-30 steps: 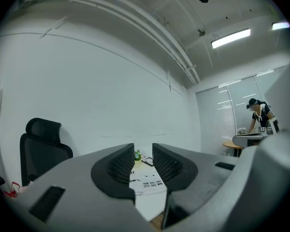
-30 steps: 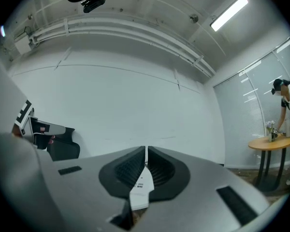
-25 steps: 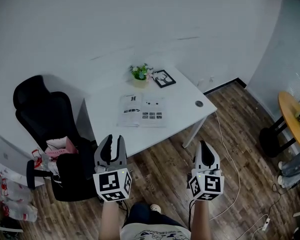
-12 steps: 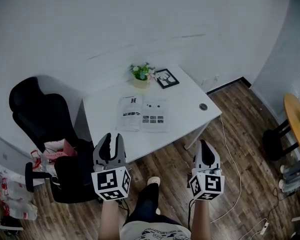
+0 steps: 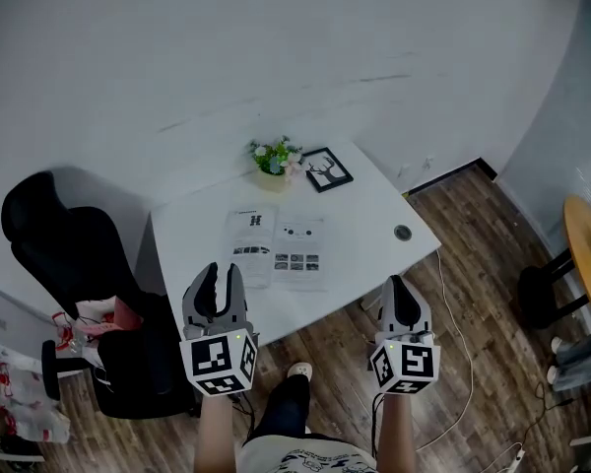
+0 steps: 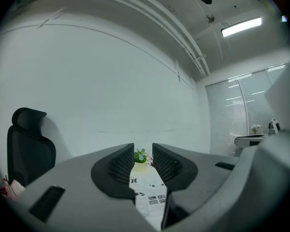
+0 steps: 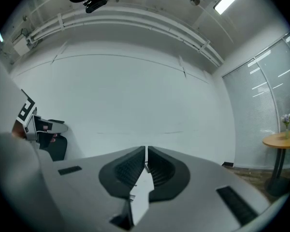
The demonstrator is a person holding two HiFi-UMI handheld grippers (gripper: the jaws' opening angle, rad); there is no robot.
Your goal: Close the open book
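Observation:
An open book [image 5: 279,247] lies flat on the white table [image 5: 364,215], its pages facing up. Both grippers hover over the floor in front of the table's near edge, short of the book. My left gripper [image 5: 222,272] is open with nothing between its fingers; in the left gripper view the book [image 6: 151,193] and the plant [image 6: 140,155] show through the gap of the left gripper [image 6: 143,161]. My right gripper [image 5: 396,284] stands to the right, shut and empty. In the right gripper view the jaws of the right gripper [image 7: 146,154] all but touch, with the white tabletop behind.
A small potted plant [image 5: 273,159] and a framed picture [image 5: 326,169] stand at the table's back edge. A cable grommet [image 5: 403,233] sits near its right corner. A black office chair [image 5: 59,254] with bags stands left. A round wooden table [image 5: 589,239] is far right.
The person has stepped toward the table, carrying both grippers forward. The table and book now lie closer to the grippers. Neither gripper's jaws have changed.

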